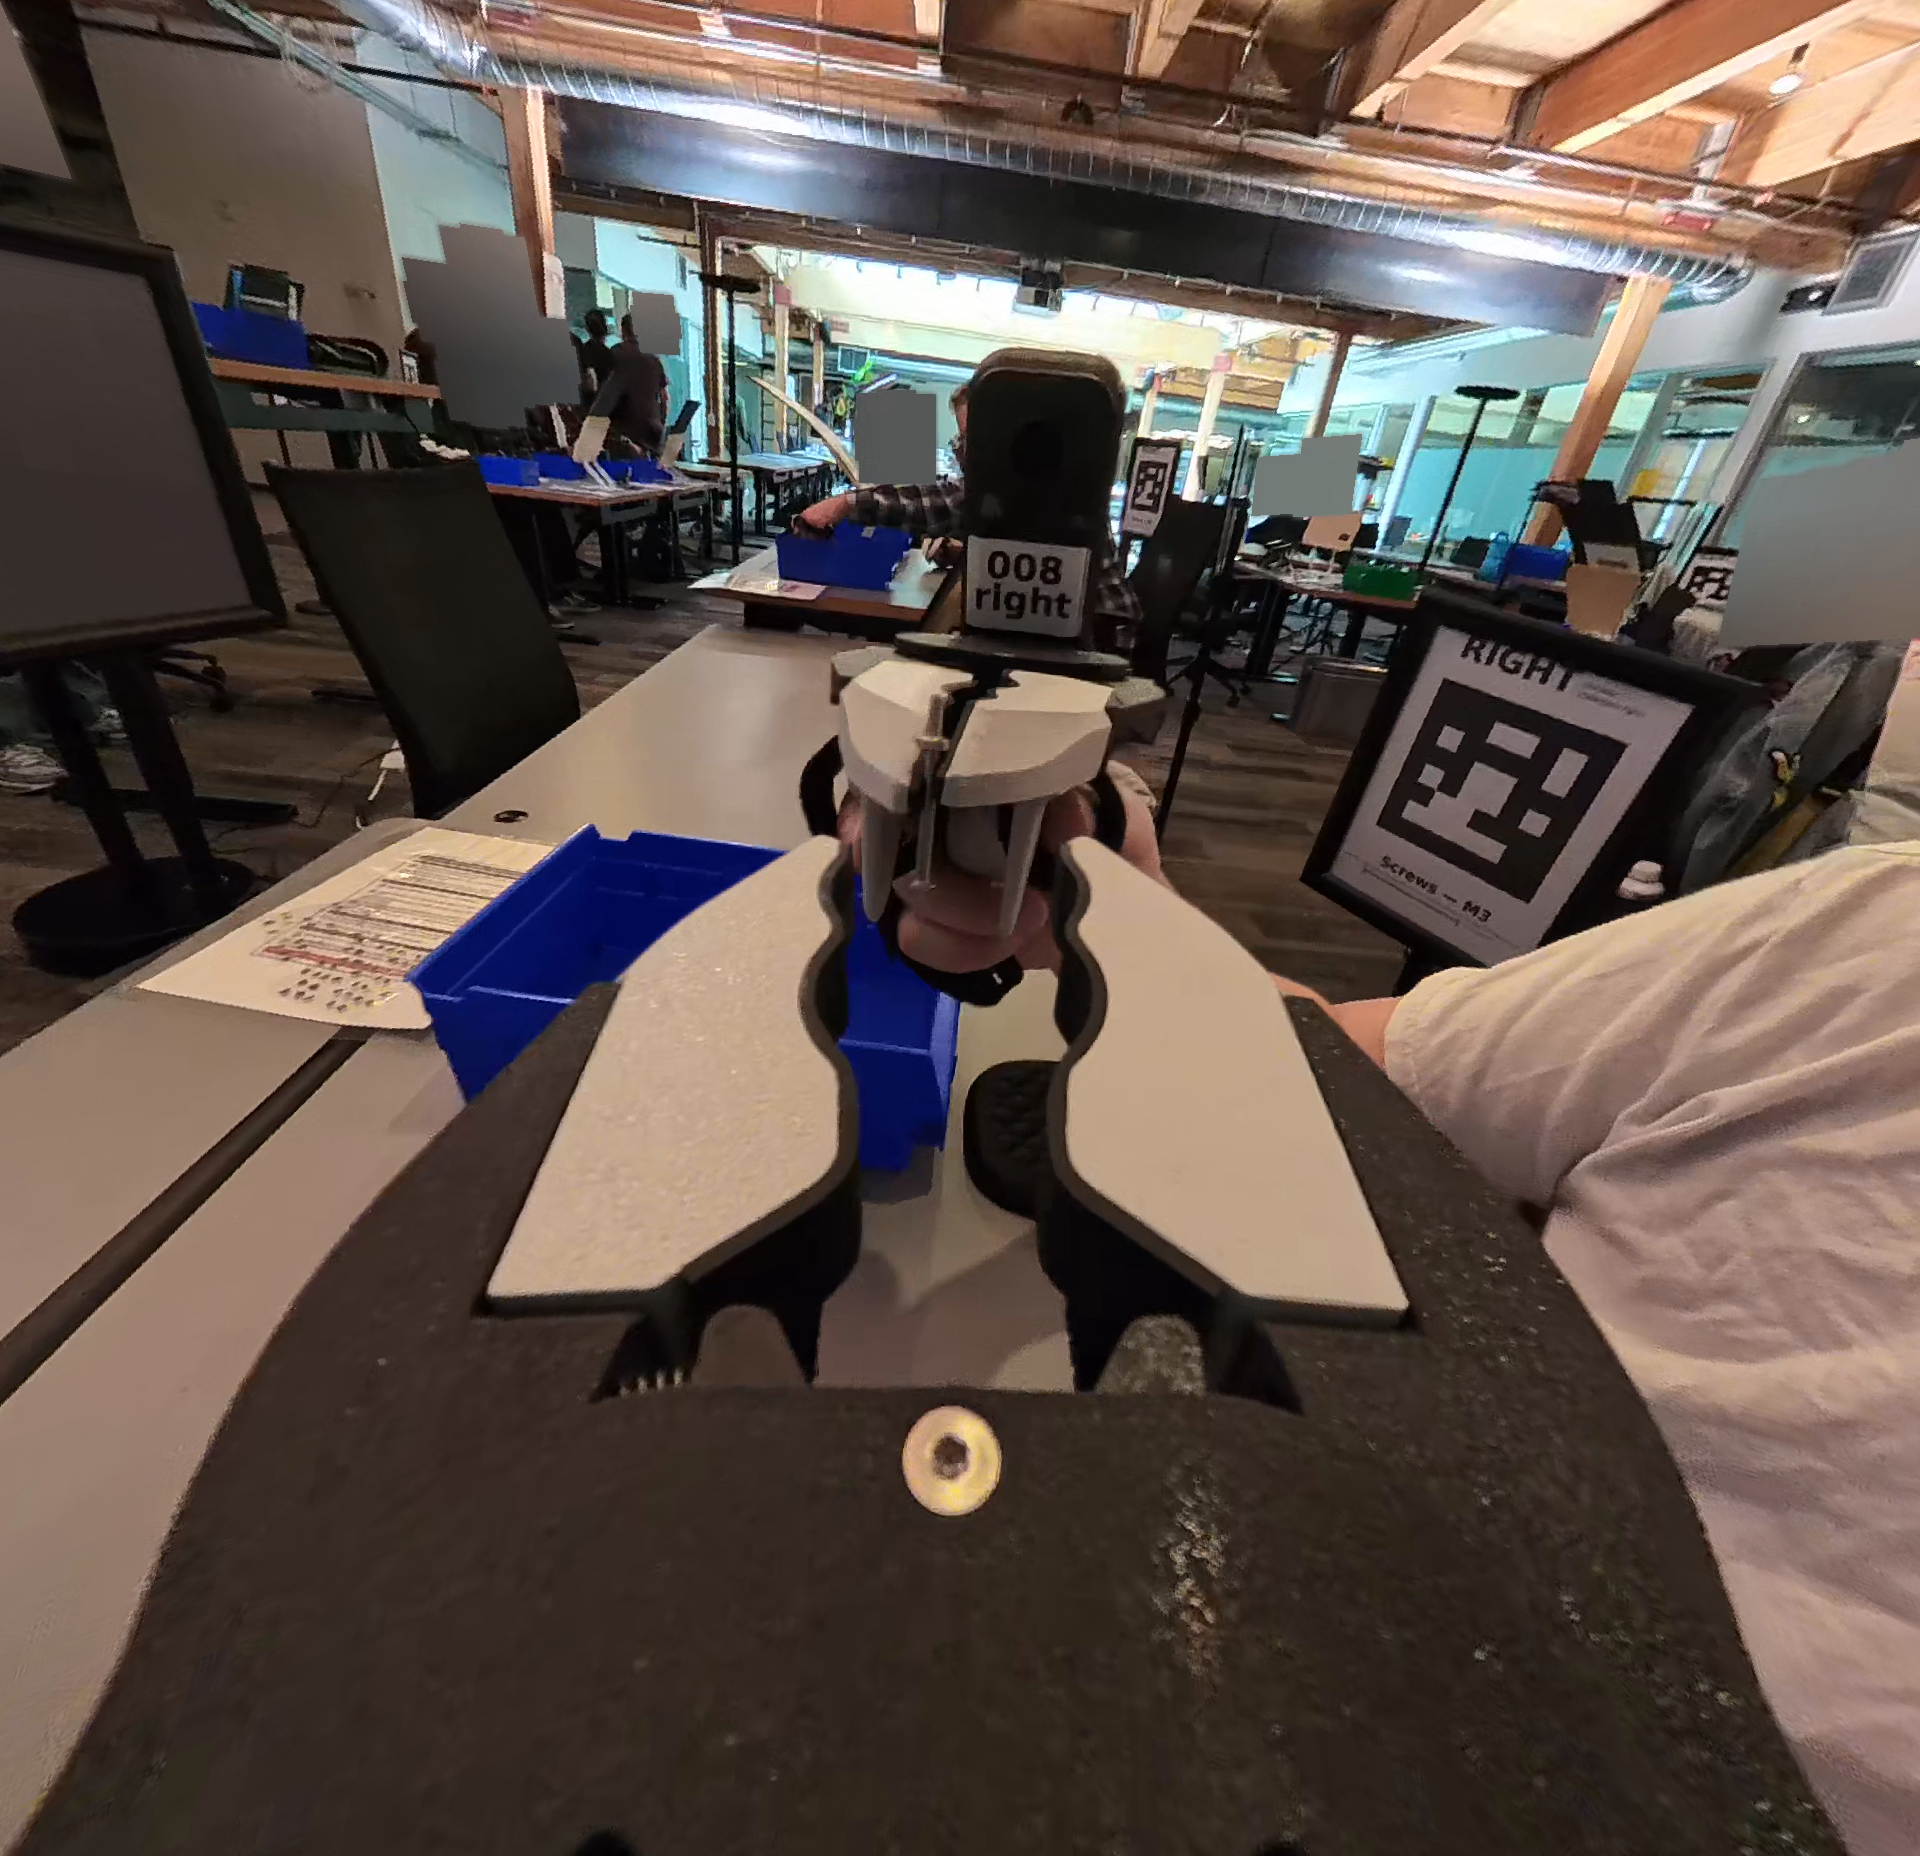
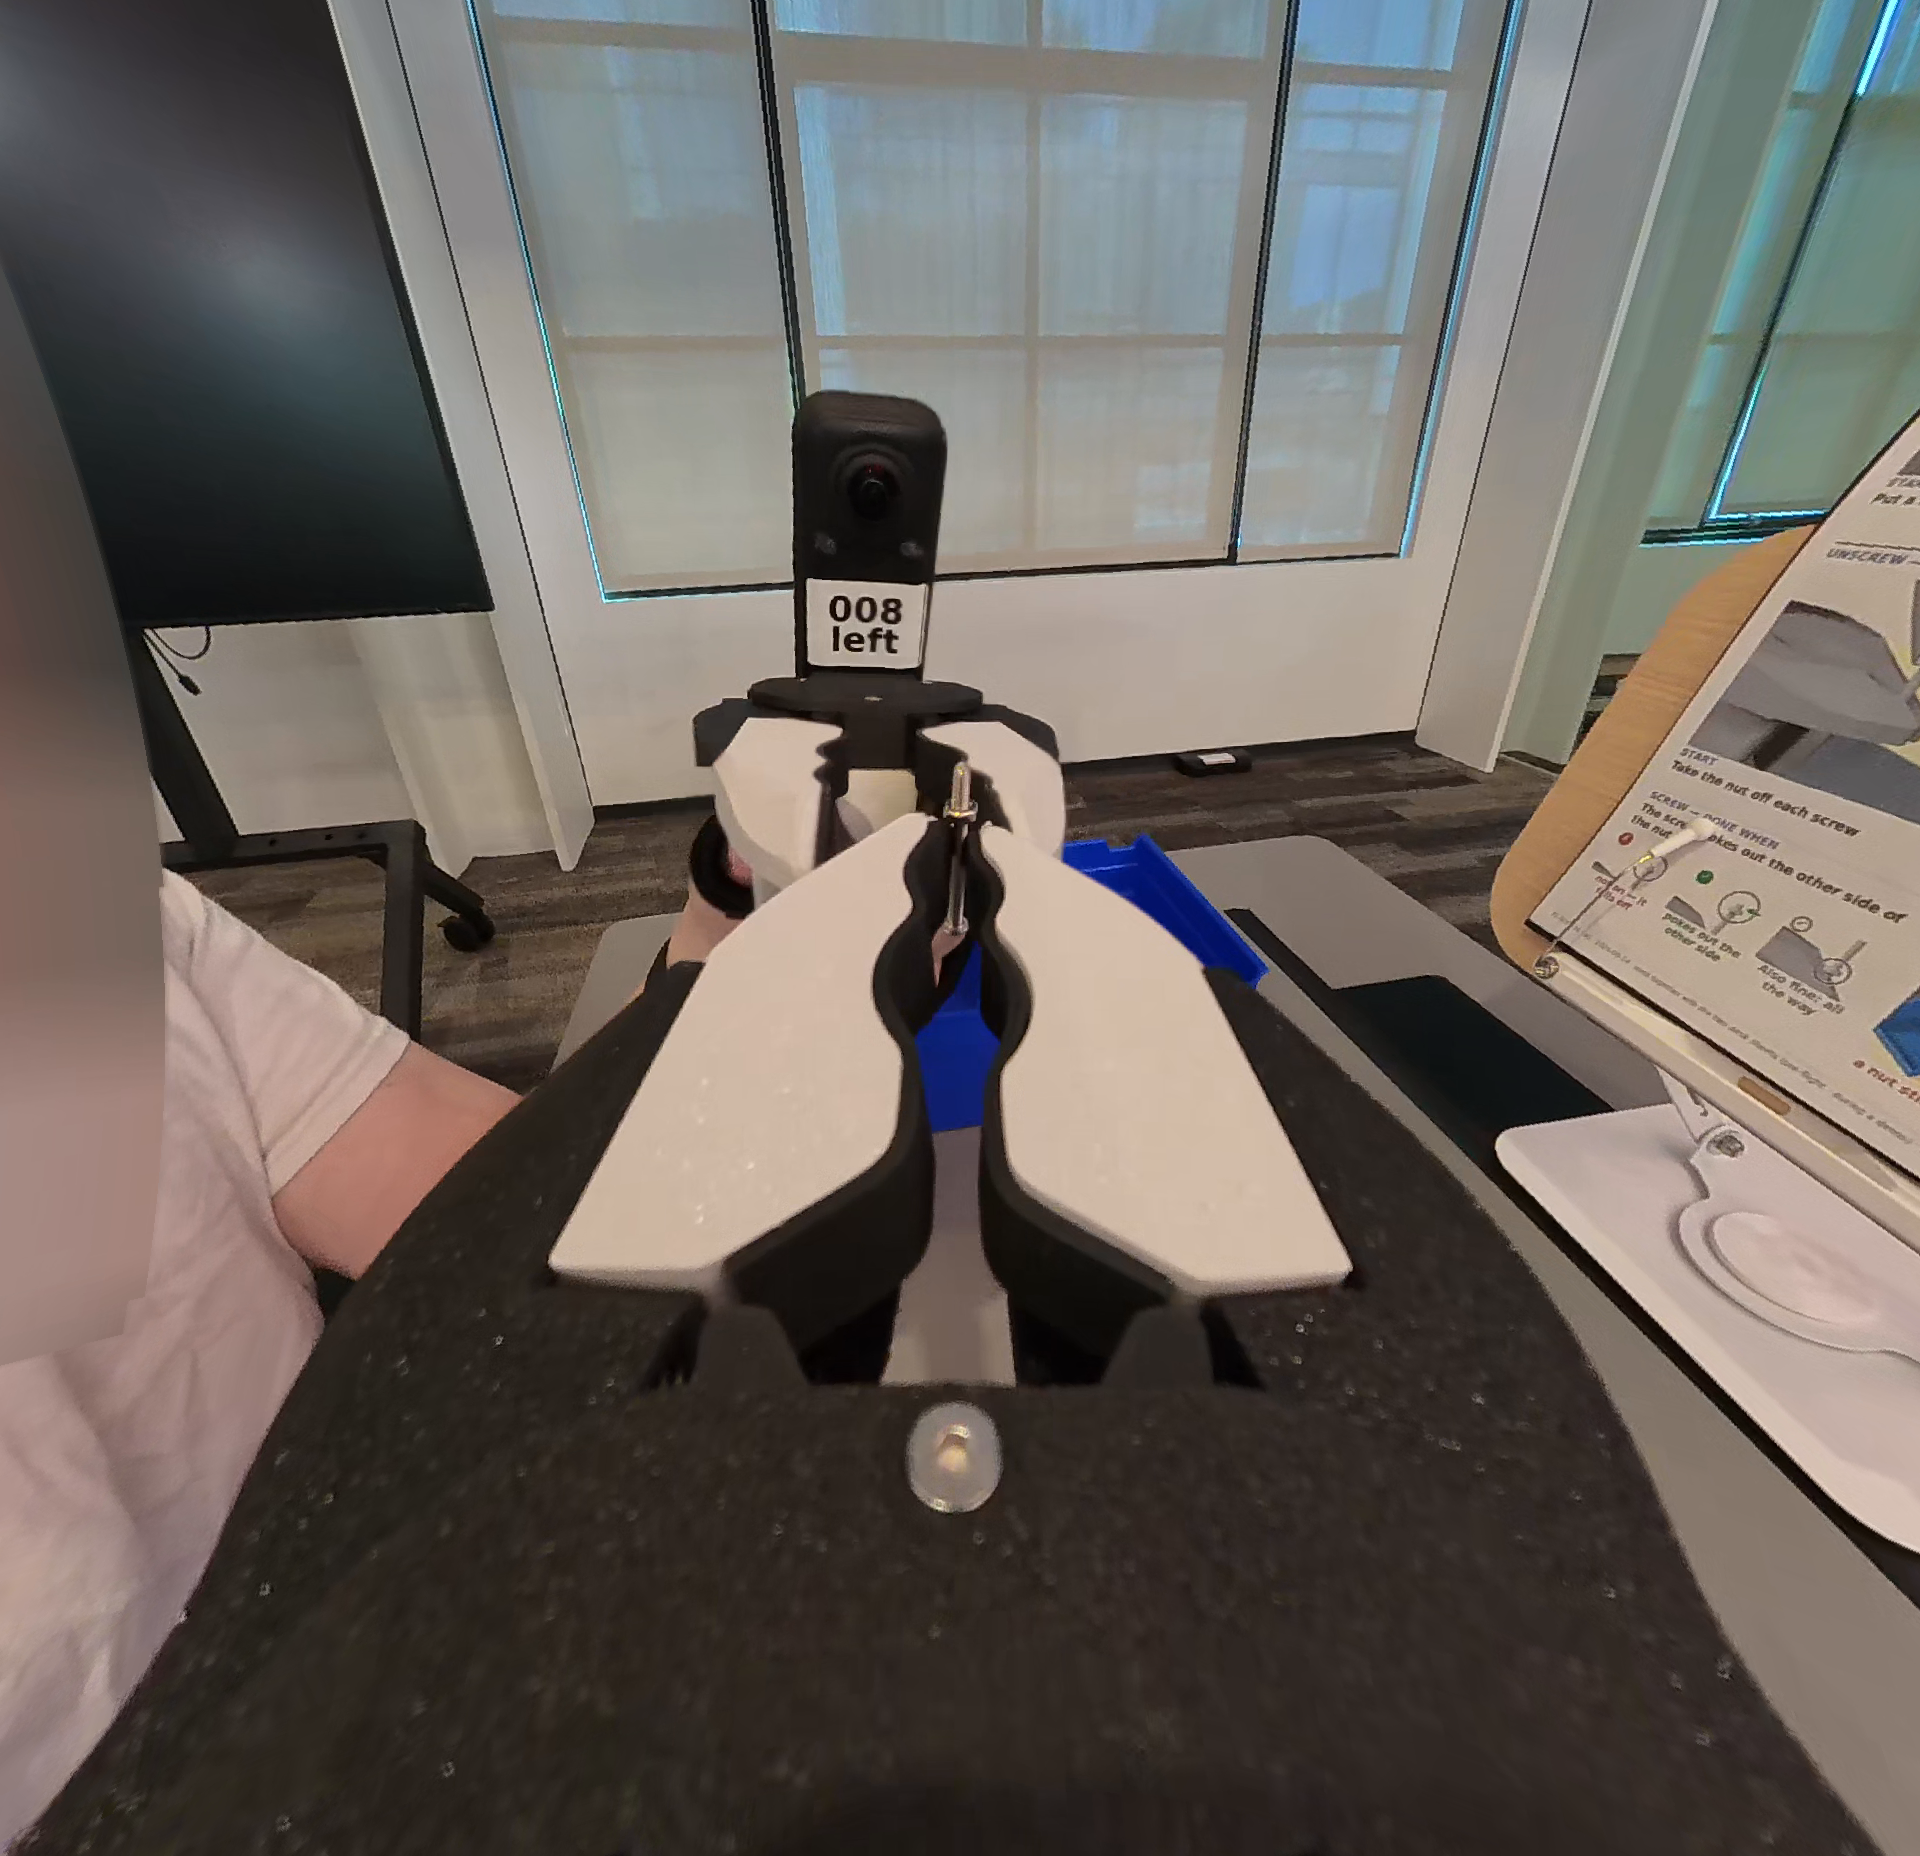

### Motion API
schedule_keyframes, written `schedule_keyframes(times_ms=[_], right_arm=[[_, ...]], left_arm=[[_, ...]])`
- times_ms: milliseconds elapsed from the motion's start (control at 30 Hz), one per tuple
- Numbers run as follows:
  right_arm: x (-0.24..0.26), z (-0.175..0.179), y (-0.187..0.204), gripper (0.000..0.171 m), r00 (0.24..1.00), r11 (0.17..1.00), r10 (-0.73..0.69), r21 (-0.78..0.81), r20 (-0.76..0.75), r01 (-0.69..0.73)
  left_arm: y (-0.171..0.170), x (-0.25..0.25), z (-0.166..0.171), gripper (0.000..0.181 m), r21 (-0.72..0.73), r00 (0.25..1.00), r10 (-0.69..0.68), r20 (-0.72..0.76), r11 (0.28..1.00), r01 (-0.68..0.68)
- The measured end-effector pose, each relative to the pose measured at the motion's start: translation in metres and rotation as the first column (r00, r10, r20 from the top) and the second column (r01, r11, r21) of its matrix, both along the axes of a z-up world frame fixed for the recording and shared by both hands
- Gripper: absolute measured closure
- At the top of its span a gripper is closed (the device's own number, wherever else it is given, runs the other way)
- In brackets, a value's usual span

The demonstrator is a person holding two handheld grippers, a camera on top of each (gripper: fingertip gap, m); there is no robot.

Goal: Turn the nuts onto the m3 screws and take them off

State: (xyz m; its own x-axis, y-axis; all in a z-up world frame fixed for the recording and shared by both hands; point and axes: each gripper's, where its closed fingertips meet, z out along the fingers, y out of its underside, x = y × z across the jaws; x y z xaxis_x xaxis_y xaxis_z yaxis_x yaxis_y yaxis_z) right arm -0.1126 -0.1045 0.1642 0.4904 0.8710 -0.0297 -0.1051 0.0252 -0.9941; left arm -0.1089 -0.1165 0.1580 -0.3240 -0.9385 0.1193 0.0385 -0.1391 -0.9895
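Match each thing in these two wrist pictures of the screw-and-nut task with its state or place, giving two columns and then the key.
1. right gripper
2. left gripper
3. blue bin
4. screw

A. open, holding nothing
B. standing upright between fingertips
C. on the grey table
D. shut on the screw

Pairs: 1-D, 2-A, 3-C, 4-B

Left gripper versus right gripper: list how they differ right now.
The left gripper stands open with nothing between its fingers; the right gripper is shut on the screw. The left gripper sits over the blue bin and faces the right gripper, whose screw points upward. Both have white fingers on black bodies.
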Motion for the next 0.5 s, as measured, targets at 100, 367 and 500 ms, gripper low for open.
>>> schedule_keyframes(times_ms=[100,367,500], right_arm=[[0.0,0.001,-0.003,0.169,1.0,1.0,0.02,-0.008,0.002,-0.019],[-0.007,-0.002,-0.004,0.169,0.999,0.999,0.043,-0.02,0.032,-0.043],[-0.007,-0.004,-0.003,0.169,0.998,0.999,0.041,-0.026,0.038,-0.04]], left_arm=[[0.015,0.0,-0.013,0.145,0.077,0.991,0.11,-0.072,0.992,-0.105],[0.003,0.012,-0.02,0.16,0.109,0.994,0.06,-0.09,0.993,-0.05],[-0.004,0.012,-0.019,0.174,0.116,0.996,0.022,-0.081,0.993,-0.012]])
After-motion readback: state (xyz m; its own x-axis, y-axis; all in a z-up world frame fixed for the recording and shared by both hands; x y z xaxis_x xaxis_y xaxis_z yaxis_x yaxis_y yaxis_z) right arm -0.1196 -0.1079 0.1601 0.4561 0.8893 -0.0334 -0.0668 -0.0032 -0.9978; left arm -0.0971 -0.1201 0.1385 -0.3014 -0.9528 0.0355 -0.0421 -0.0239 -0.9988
